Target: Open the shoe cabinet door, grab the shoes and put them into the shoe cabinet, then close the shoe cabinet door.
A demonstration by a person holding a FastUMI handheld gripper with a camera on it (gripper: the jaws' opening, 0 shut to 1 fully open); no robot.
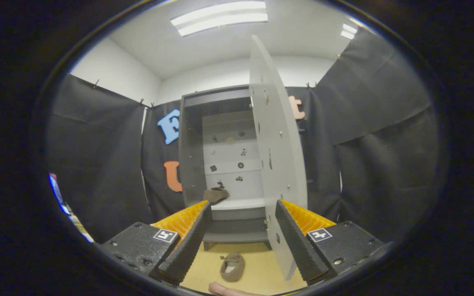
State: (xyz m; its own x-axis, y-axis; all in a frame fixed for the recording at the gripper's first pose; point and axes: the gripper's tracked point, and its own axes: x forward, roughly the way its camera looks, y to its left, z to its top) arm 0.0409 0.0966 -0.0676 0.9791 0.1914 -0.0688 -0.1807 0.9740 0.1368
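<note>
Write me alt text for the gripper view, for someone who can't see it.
An open gripper faces a grey shoe cabinet whose door stands swung open just ahead of the right finger. One brown shoe lies on the cabinet's shelf; another shoe sits on the floor between the fingers.

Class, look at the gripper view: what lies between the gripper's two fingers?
A brown shoe on the bare wooden floor, apart from both fingers of the open gripper, with the open cabinet beyond.
</note>
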